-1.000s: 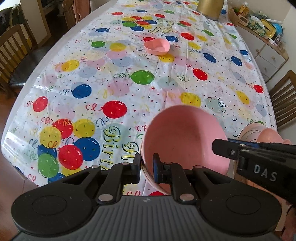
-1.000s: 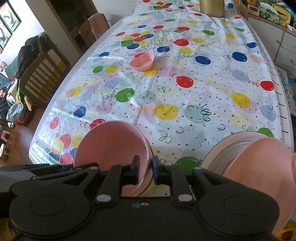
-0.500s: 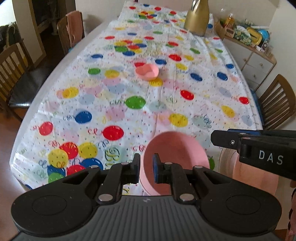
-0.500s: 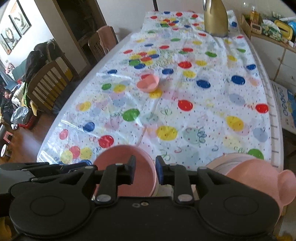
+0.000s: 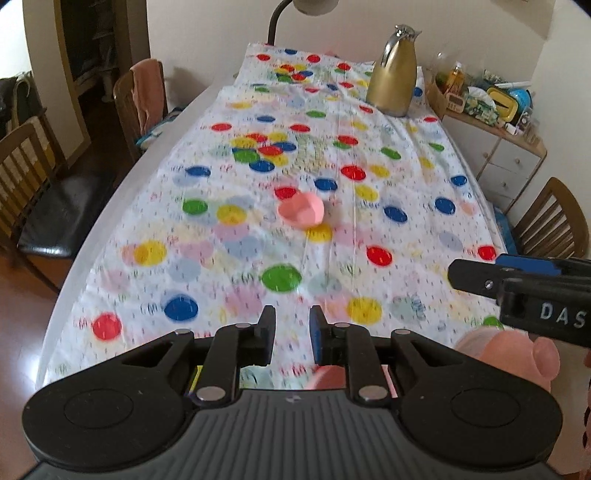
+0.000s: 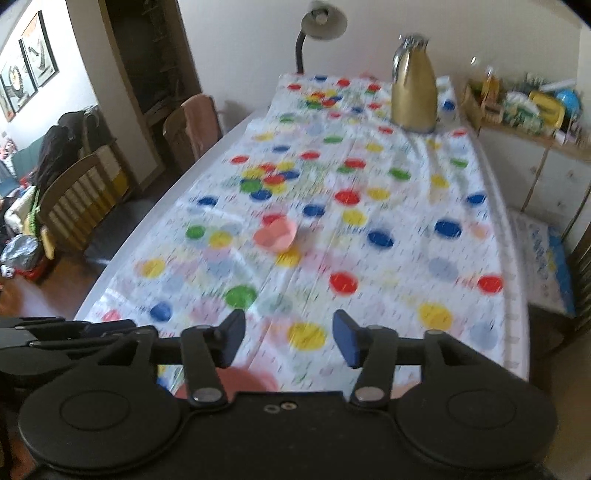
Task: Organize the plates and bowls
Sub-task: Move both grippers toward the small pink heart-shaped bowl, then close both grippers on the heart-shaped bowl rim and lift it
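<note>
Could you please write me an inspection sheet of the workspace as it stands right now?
Surface: long table under a balloon-print tablecloth.
Job's things: small pink heart-shaped bowl mid-table, standing alone; pink dishes at the near right edge, mostly hidden behind the grippers.
Clutter: gold jug at the far end.
Grippers: left gripper open by a narrow gap, holding nothing; right gripper wide open, holding nothing.
Cables: nothing seen.
Surroundings: wooden chairs along the left, a cluttered sideboard on the right, a desk lamp behind the table.

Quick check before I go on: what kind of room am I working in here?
Most likely a home dining room: a long table under a balloon-print party cloth, wooden chairs along its sides, and a gold thermos jug at the far end.
</note>
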A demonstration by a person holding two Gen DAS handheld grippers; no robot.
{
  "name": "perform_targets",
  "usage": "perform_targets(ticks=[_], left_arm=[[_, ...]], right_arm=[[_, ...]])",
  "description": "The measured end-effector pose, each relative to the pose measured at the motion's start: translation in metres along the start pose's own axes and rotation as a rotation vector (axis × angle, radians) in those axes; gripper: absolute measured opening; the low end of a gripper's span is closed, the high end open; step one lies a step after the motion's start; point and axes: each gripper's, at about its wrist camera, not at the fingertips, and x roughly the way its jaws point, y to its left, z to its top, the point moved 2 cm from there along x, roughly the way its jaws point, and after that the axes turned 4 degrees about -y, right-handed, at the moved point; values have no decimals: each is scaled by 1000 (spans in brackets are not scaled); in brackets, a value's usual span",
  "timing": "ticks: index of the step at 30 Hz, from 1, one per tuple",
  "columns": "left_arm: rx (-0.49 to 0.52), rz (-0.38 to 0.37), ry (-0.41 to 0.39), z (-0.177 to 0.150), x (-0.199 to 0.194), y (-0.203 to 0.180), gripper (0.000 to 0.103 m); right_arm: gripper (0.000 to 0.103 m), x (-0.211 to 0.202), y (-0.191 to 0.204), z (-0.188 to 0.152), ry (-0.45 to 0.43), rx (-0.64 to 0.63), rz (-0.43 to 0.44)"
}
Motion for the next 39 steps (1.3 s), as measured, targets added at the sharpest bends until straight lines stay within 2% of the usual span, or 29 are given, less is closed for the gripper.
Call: perform_targets(ticks=[6, 8, 12, 13, 20, 22, 26, 39], left_arm=[[30, -22, -10, 32, 20, 16, 19], [35, -30, -7, 43, 28, 22, 21], [52, -29, -38, 63, 42, 35, 66], [63, -30, -55, 68, 46, 38, 68], [73, -69, -29, 96, 88, 54, 68], [71, -81, -18, 102, 101, 58, 74], [59, -116, -2, 112, 127, 64, 74], [34, -130, 98, 118, 213, 75, 74]], right_arm=[[68, 20, 4, 26, -18, 15, -37], [75, 29, 9, 34, -25, -1, -68], [81, 50, 15, 48, -27, 9, -85], [84, 55, 16, 51, -29, 14, -88], [91, 95, 14, 70, -27, 66, -103], [92, 108, 13, 74, -16, 82, -99], [92, 132, 10, 80, 8, 112, -93], [89, 210, -6, 92, 124, 196, -147]])
